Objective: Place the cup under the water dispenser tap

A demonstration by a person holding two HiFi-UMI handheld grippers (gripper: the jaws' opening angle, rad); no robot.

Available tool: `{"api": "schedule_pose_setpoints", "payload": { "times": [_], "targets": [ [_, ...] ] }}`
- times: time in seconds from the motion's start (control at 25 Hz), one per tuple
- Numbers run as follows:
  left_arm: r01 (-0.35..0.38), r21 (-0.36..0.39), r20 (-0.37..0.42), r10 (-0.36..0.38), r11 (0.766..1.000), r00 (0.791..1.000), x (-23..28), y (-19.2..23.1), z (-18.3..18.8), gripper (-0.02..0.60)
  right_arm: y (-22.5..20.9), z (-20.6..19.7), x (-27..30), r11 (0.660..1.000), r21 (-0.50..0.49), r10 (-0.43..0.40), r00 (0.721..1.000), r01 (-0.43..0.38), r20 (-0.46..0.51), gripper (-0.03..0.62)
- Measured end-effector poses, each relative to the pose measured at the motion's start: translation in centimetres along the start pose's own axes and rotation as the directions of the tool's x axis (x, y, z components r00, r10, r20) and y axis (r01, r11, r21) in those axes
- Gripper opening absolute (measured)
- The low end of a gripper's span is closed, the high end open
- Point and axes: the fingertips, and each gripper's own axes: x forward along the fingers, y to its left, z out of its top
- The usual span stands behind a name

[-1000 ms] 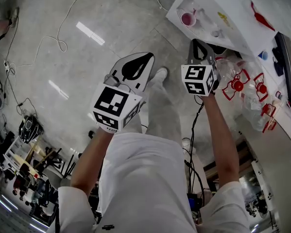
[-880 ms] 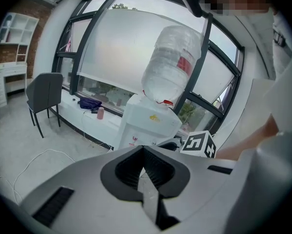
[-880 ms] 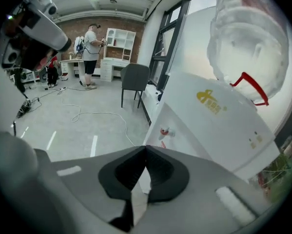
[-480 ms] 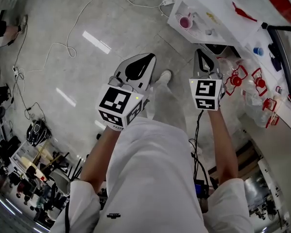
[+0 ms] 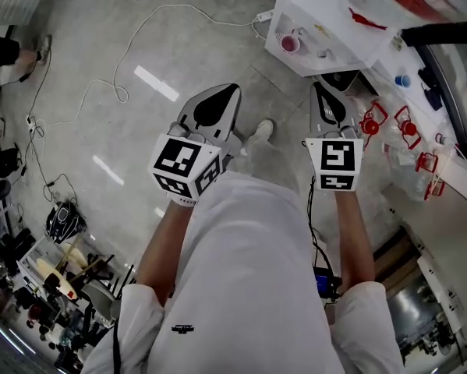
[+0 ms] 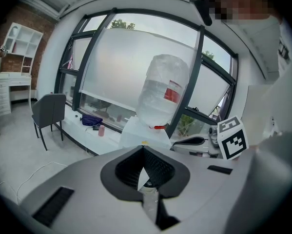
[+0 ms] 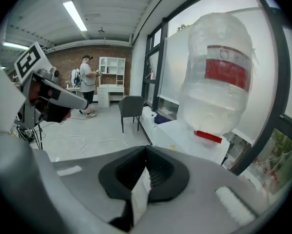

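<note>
Holding the left gripper (image 5: 230,92) and right gripper (image 5: 320,89) closed and empty, the person is facing the water dispenser (image 7: 182,133); the pink cup (image 5: 289,44) is sitting ungrasped at upper right, so every step remains.

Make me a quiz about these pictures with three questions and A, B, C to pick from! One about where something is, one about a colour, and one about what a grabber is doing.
1. Where is the big water bottle?
A) on top of the white dispenser
B) inside a fridge
C) on a bed

2. What colour is the label on it?
A) blue
B) red
C) green

3. What are the jaws of the right gripper doing?
A) shut, with nothing in them
B) wide open
C) squeezing a ball

Answers:
1 A, the bottle stands neck down on the white box.
2 B, a red band runs across the clear bottle.
3 A, the two jaws meet and nothing sits between them.
</note>
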Motion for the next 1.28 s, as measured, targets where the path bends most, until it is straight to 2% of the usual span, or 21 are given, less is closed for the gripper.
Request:
{"api": "schedule_pose_setpoints", "payload": {
  "times": [0.48,0.64,1.04,1.28],
  "targets": [
    [-0.041,0.023,0.117,0.038,0.999,0.992,-4.0,-0.5,4.8,0.0,-0.9,3.4,-6.1,0.999,0.039,-0.026,0.996,0.022,0.089,0.011],
    [-0.045,0.035,0.151,0.039,0.998,0.988,-4.9,-0.9,6.1,0.0,-1.3,5.5,-8.0,0.998,0.053,-0.043,0.988,0.036,0.146,0.011],
    [-0.02,0.06,0.196,0.008,0.998,0.98,-6.3,-3.6,7.6,0.0,-2.2,7.9,-12.8,0.991,0.119,-0.092,0.963,0.063,0.255,0.011],
    [-0.007,0.068,0.202,-0.007,0.998,0.979,-6.9,-4.3,7.9,0.0,-0.7,8.2,-13.6,0.994,0.11,-0.055,0.962,0.026,0.269,0.011]
  ]
}}
